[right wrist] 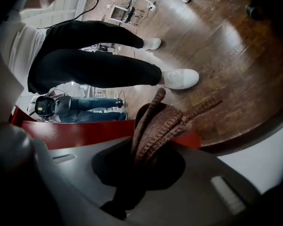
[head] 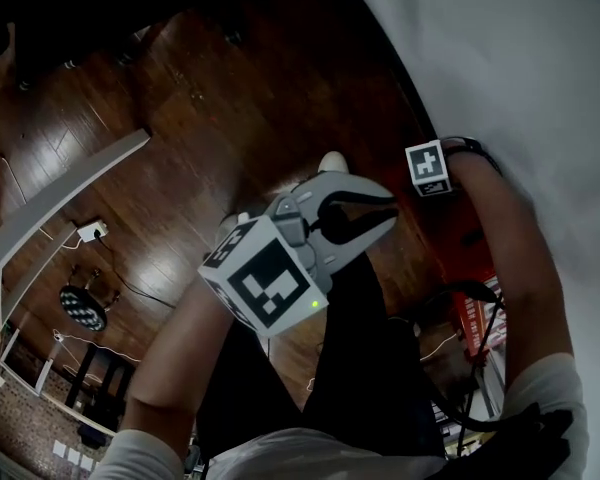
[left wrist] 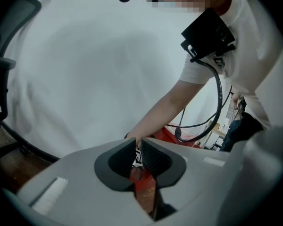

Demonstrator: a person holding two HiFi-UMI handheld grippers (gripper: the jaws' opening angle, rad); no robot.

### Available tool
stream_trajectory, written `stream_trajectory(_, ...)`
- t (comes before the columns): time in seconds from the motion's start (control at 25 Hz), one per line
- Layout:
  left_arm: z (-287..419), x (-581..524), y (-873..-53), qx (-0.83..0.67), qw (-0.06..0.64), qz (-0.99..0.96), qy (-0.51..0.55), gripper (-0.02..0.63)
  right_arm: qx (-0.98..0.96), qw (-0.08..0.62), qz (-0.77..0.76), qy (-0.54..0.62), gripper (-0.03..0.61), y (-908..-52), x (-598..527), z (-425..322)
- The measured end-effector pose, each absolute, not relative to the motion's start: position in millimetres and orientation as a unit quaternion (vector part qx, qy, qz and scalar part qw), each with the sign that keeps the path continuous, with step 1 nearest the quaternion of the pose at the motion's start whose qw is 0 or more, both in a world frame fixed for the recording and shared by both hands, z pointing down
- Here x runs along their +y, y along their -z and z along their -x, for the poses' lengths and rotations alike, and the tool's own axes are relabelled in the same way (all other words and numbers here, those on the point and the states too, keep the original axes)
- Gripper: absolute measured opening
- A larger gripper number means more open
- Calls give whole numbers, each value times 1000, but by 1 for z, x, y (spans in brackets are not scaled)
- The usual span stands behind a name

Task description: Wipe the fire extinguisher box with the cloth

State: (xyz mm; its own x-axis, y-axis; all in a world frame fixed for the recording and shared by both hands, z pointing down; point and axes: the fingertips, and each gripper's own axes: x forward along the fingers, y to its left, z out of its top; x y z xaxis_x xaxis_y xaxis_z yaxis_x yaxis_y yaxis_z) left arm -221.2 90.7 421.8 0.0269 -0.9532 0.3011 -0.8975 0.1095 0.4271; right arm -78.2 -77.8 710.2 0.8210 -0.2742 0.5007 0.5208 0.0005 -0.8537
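Dark wood floor (head: 180,118) fills most of the head view, with a white wall (head: 520,78) from 12 to 4 o'clock. The person's black trousers (right wrist: 94,67) and one white shoe (right wrist: 181,78) lie at 11 to 1 o'clock in the right gripper view.

The red fire extinguisher box (right wrist: 85,133) shows only in part. It is a red band just beyond the right tool, and in the head view a strip at 4 o'clock, largely hidden by the right arm (head: 510,258) and cables. Its print is too small to read.

The left tool (head: 390,211) sits at centre, raised over the floor, jaws pressed almost together on nothing.

The right tool (right wrist: 140,160) is mostly hidden in the head view; only its marker cube (head: 428,168) shows at 2 o'clock. It pinches a brown knitted cloth (right wrist: 160,121), whose folds stand up past the jaws, over the box's edge. Whether cloth and box touch is unclear.
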Motion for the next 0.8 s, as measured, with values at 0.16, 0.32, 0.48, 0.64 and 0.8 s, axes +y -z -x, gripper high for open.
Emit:
stream_trajectory(0.16,227,86,-429,-704,266,-656,57,37,-93,704,642,290,50,-740,-88,76)
stream_trajectory(0.32,233,82,-437,-709,265,-651,61,37,-103,706,635,295,51,-767,-91,71)
stream_trajectory(0.48,233,79,-450,-711,269,-646,66,37,-125,709,622,308,51,-792,-85,79)
stream_trajectory(0.64,232,76,-462,-710,276,-644,70,37,-135,710,614,317,51,-815,-82,80)
stream_trajectory(0.8,232,78,-469,-714,281,-637,76,37,-134,710,602,340,51,-835,-92,79)
